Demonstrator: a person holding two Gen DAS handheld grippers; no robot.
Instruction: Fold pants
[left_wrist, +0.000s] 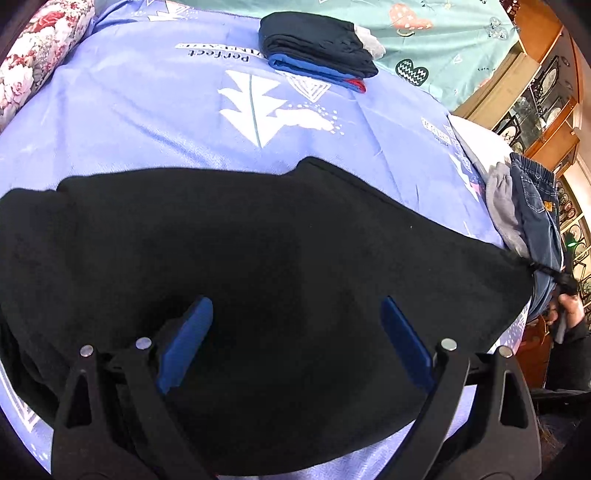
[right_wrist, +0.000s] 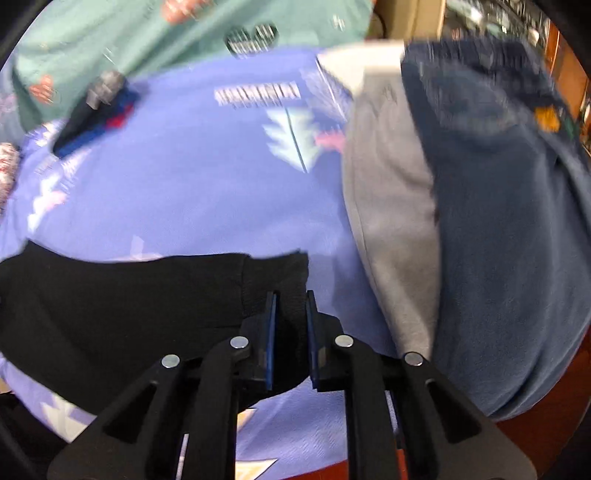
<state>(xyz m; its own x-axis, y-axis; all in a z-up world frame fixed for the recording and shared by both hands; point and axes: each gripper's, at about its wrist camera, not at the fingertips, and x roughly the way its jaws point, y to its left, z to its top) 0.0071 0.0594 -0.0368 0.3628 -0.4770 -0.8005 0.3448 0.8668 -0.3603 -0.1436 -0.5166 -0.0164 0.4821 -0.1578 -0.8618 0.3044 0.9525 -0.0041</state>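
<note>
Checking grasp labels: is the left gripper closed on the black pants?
No. The left gripper is wide open, its blue fingers spread apart over the black pants, pinching nothing.

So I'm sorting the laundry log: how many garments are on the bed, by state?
Being folded: 1, the black fleece pants, held at one end by the right gripper; left gripper open.
Folded in the far stack: at least 3.
Waiting unfolded: 2, grey sweatpants and blue denim jeans.
Total: at least 6.
</note>
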